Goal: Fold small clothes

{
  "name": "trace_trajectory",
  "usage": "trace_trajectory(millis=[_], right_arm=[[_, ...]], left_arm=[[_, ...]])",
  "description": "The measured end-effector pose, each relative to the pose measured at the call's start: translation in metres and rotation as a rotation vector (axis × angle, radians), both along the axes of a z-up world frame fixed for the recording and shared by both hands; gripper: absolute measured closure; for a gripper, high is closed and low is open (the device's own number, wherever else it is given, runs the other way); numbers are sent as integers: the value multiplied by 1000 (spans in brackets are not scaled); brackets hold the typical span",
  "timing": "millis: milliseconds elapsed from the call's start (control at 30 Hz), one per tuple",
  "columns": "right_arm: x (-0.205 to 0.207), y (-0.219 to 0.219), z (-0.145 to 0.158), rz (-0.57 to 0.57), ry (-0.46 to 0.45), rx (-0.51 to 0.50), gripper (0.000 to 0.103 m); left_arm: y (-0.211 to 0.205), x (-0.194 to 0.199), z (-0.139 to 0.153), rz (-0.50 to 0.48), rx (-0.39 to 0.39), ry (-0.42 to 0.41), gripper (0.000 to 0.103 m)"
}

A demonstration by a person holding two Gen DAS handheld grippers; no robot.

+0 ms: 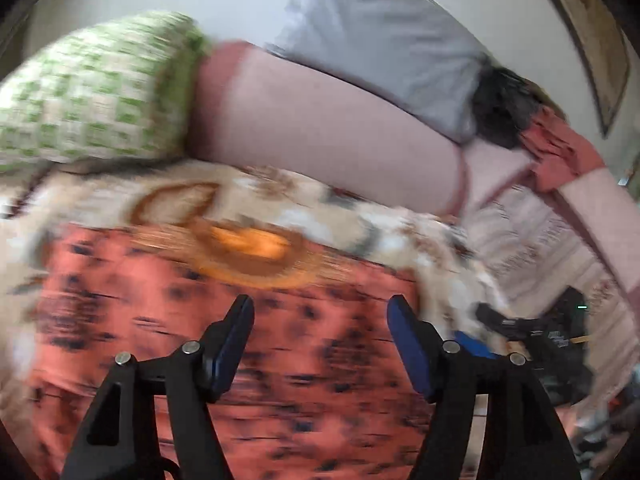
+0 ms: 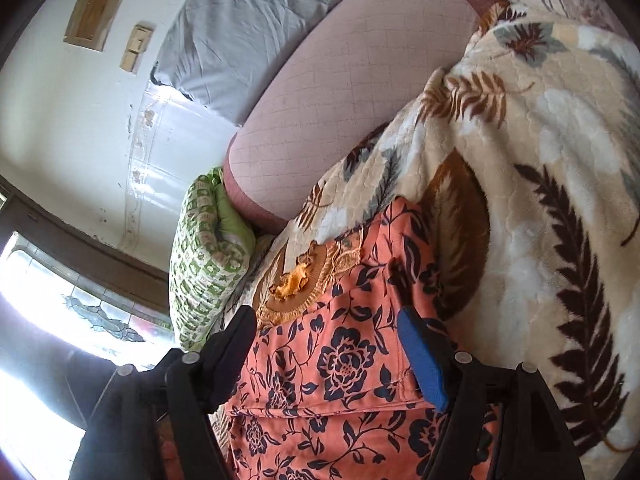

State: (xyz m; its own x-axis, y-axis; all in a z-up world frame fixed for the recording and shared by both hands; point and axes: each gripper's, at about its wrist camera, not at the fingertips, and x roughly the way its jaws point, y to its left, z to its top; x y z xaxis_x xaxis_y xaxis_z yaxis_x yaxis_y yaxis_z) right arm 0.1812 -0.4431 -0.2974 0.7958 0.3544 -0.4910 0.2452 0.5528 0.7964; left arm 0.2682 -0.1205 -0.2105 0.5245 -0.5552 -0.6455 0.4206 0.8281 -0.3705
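An orange garment with dark blue flowers (image 2: 344, 360) lies spread on a cream leaf-patterned blanket (image 2: 540, 160). A brown lace collar with an orange ruffle (image 2: 292, 284) sits at its far end. My right gripper (image 2: 325, 314) hovers low over the garment, open, its fingers straddling the cloth without pinching it. In the blurred left wrist view the same garment (image 1: 160, 320) fills the foreground, with the collar (image 1: 248, 244) beyond it. My left gripper (image 1: 320, 304) is above the cloth, open, with nothing between its blue pads.
A green checked pillow (image 2: 200, 264) lies past the collar, against a pink quilted bolster (image 2: 340, 80) and a grey pillow (image 2: 240, 20). A white wall and a bright window (image 2: 60, 300) are on the left. A black device (image 1: 560, 332) lies right of the garment.
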Motion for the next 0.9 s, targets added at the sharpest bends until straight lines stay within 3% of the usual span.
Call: trace_trajectory(millis=[167,300,367,500,667,767,833,900], right_arm=[[4,9,-10,19,19,-8,27],[13,21,-10,65,-1,-29,28],[18,29,-10,86,3,-51,33],[24,38,-18,112,21,-36,34],[25,33,-26,100,21,8,34],[30,30,-37,104,56,28,34],[36,25,-55,89,160,5,34],[37,17,-69,74,177,51,41]], left_arm=[[87,20,-23,247,186,-40,34],[149,29,-28,406,232,-16,34],[171,34,-27,456,247,-17,34],[175,51,-24,450,263,-15,34],[143,75,-49,358,260,23,34],[126,90,-85,341,325,109,34],[125,99,-115,339,418,179,32],[139,98,-124,360,338,194,29]])
